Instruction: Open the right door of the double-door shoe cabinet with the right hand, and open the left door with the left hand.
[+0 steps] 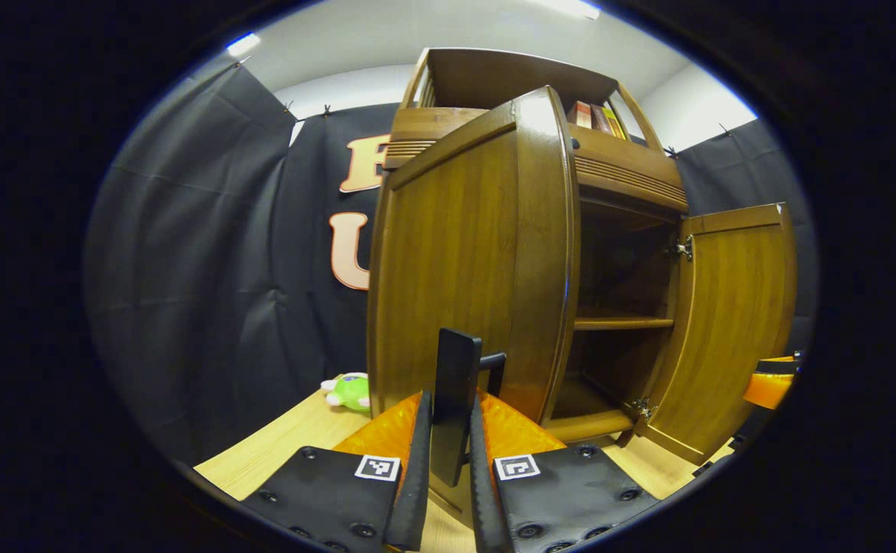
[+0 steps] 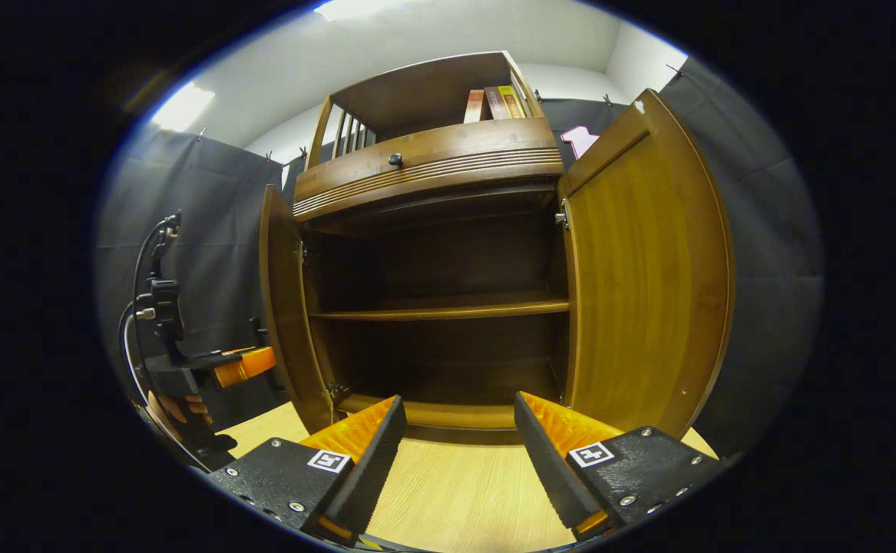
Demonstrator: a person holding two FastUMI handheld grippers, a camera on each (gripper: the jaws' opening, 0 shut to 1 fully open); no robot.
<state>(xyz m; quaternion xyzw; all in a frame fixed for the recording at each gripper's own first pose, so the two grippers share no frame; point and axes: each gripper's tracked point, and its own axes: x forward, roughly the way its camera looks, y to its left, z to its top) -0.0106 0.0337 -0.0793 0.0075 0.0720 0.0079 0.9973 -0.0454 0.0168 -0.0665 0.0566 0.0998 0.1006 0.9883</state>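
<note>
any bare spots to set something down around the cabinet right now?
Free: the tabletop before the cabinet, between the open right door and left door; the middle shelf and the floor beneath it look bare. Crowded: the left hand-held gripper clamps the left door's handle; a plush toy lies beside the cabinet.

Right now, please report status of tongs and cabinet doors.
Left tongs shut on left door handle. Right tongs open, free. Left door and right door both open. Nothing blocking.
</note>
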